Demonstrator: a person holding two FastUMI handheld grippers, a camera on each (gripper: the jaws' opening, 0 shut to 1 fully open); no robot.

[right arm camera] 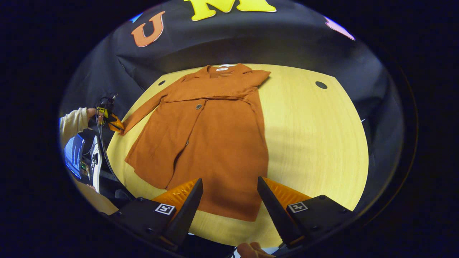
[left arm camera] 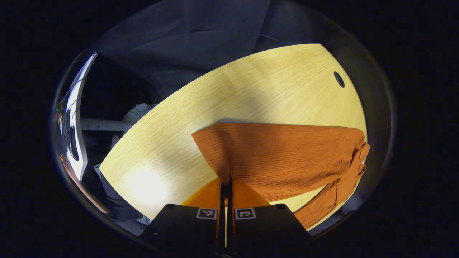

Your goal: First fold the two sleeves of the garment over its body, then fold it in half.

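The rust-orange garment point(right arm camera: 215, 136) is lying flat on the wooden table point(right arm camera: 315, 143), collar toward the booth wall and hem just ahead of the right gripper point(right arm camera: 229, 200), whose fingers are standing wide apart above the hem, gripping nothing. One sleeve is lying folded across the chest, well ahead of that gripper. The other sleeve point(right arm camera: 143, 109) is stretching out to the table's edge, off to the right gripper's left, where the left gripper point(right arm camera: 111, 122) is pinching its cuff. In the left gripper view, the left gripper point(left arm camera: 226, 193) is sitting closed on that sleeve point(left arm camera: 279, 157), the fabric running forward and to its right. A person's pale sleeve point(right arm camera: 73, 122) is showing behind it.
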